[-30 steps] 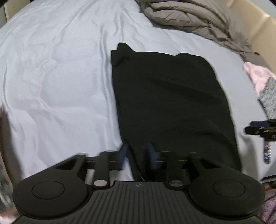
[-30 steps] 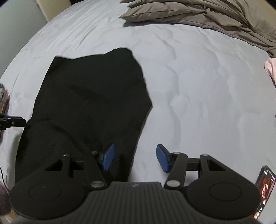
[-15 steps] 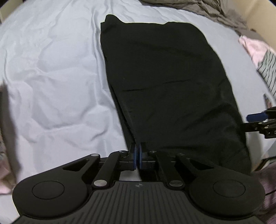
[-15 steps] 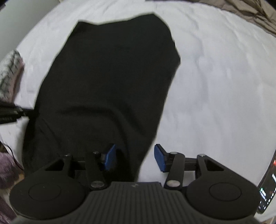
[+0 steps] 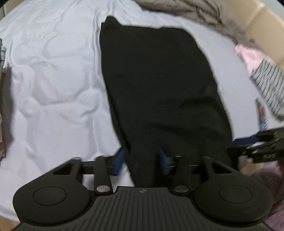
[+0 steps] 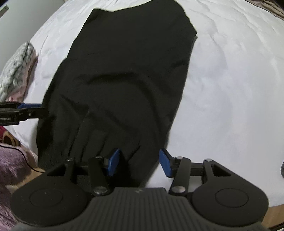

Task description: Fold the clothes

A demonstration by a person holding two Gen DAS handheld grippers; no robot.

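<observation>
A black garment (image 5: pixel 156 85) lies lengthwise on the white bed sheet (image 5: pixel 53 74), folded into a long strip. It also shows in the right wrist view (image 6: pixel 127 71). My left gripper (image 5: pixel 142 160) is open, its blue pads either side of the garment's near left corner. My right gripper (image 6: pixel 140 162) is open around the near right corner. Each gripper shows at the other view's edge: the right one in the left wrist view (image 5: pixel 257 144), the left one in the right wrist view (image 6: pixel 23 112).
A brown duvet (image 5: pixel 195 10) is heaped at the far end of the bed. Pink and striped clothes (image 5: pixel 266 78) and a phone (image 5: pixel 261 115) lie right of the garment. A grey knit pile (image 6: pixel 16 71) lies on the left in the right wrist view.
My left gripper, shut half a second ago, has opened around the garment's corner. Both grippers have moved closer to the garment's near edge. The cloth has wrinkled near the right gripper.
</observation>
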